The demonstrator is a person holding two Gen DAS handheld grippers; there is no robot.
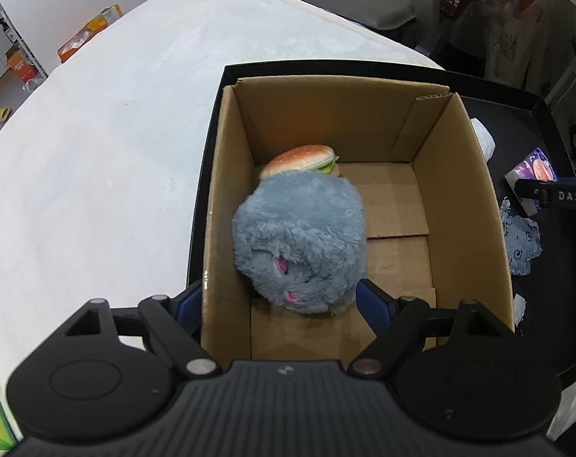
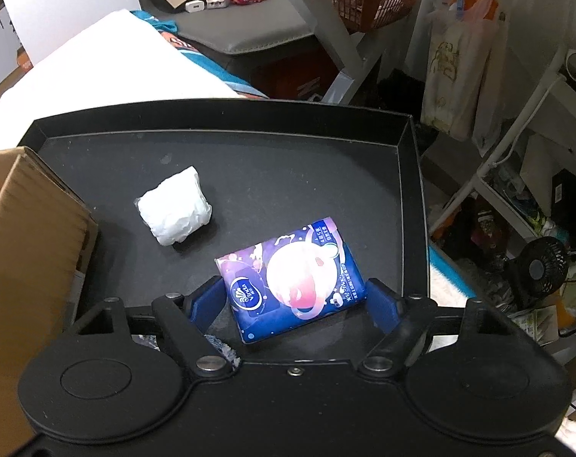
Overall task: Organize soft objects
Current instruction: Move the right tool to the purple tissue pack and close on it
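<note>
Black tray [image 2: 227, 114] is lying under my right gripper [image 2: 293, 297], and the tissue pack [image 2: 292, 274] is sitting between its parted jaws, the pads just beside its ends, not visibly pressing. My left gripper [image 1: 278, 301] is hanging open over the cardboard box [image 1: 463, 198], its jaws straddling the blue plush toy [image 1: 299, 240] resting inside against a toy burger [image 1: 299, 160].

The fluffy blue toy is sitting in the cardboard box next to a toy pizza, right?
Not quite. The fluffy blue toy does sit in the cardboard box, but the thing next to it is a toy hamburger, with a bun and green lettuce, not a pizza. The left wrist view shows it.
</note>
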